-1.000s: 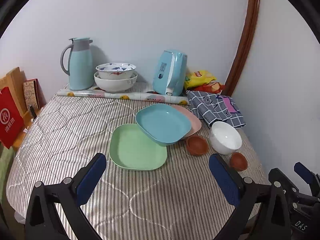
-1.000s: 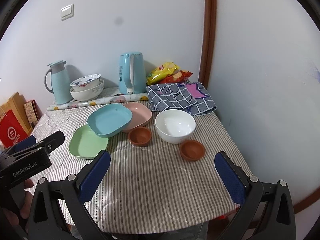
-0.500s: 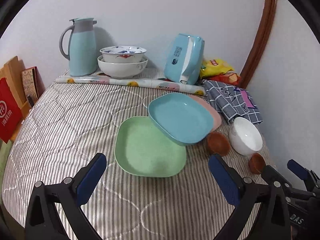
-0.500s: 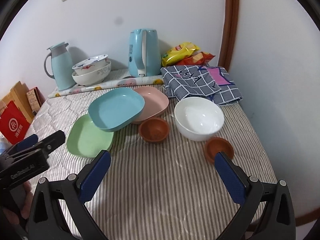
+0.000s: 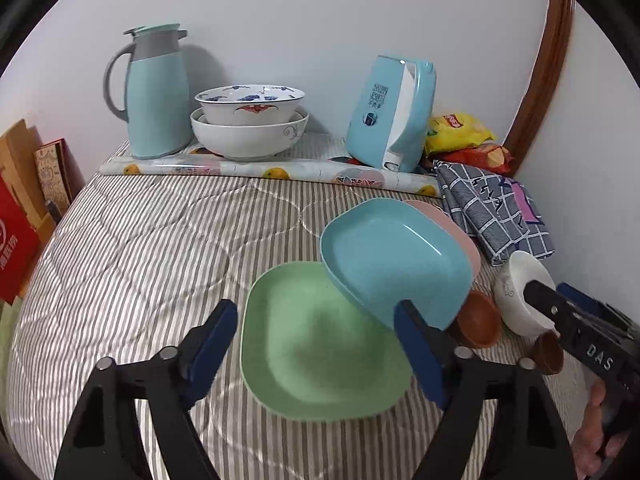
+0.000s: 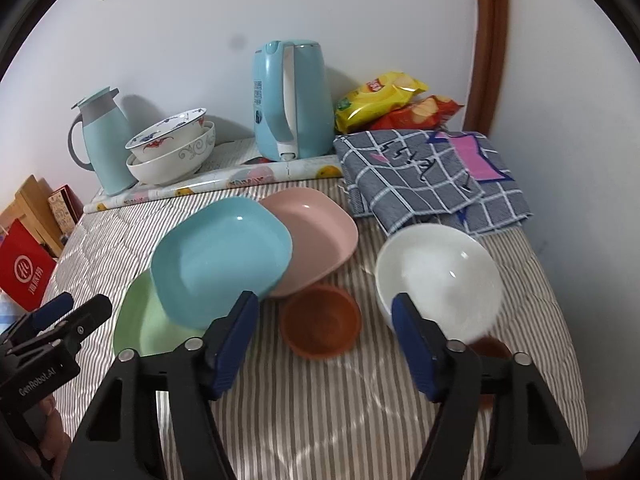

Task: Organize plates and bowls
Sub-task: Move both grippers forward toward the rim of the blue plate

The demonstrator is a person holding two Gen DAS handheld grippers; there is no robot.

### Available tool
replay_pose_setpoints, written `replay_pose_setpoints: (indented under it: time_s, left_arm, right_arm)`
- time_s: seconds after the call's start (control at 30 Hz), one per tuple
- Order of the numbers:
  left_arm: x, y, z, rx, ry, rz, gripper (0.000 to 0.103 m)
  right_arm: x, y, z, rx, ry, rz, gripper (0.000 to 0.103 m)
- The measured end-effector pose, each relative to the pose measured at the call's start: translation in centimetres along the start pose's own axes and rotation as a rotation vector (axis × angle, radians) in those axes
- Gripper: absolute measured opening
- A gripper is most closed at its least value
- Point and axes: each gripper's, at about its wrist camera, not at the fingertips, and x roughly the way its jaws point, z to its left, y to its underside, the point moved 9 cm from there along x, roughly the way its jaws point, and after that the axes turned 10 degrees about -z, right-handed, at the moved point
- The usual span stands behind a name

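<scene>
On the striped table, a blue plate (image 5: 392, 264) leans across a green plate (image 5: 316, 352) and a pink plate (image 6: 320, 232). Beside them stand a small brown bowl (image 6: 320, 322), a white bowl (image 6: 436, 272) and a second brown bowl (image 5: 548, 352), which the right finger half hides in the right wrist view. My left gripper (image 5: 316, 314) hovers over the green plate, jaws closing, pads touching nothing. Over the first brown bowl, my right gripper (image 6: 324, 304) is also closing, and that bowl shows between its fingers, untouched.
Along the back wall stand a thermos jug (image 5: 156, 92), two stacked china bowls (image 5: 248, 120), a blue kettle (image 6: 292, 100), snack bags (image 6: 384, 100) and a patterned roll (image 5: 260, 168). A checked cloth (image 6: 432, 176) lies at the back right. A red bag (image 6: 24, 272) stands off the left edge.
Both grippers have moved forward and down toward the dishes, which now look larger. The jaws of both have narrowed from their widest.
</scene>
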Motion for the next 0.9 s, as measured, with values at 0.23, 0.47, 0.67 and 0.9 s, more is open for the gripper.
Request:
replay_pose_setpoints:
  time_s: [0.23,0.47,0.67,0.9]
  left_arm:
    - [2.8,-1.1,-1.0,0.035,0.0,0.022,0.063]
    - [5.5,-1.9,-0.5,0.002,-0.036,0.03,0.042]
    - [7.4,-2.2,-0.9,0.012,-0.01,0.053,0.042]
    - [9.6,-1.7,-0.7,0.011,-0.028,0.092,0.044]
  right_arm:
    - [3.4,-0.9,0.7,-0.013,-0.035,0.033,0.051]
    - [6.3,-1.3,1.0,-0.037,-0.059,0.067,0.04]
    - [8.0,-1.3,1.2,-0.024,-0.082,0.086,0.04]
    - [9.7,-0.7,1.9,-0.033,-0.101,0.118,0.04]
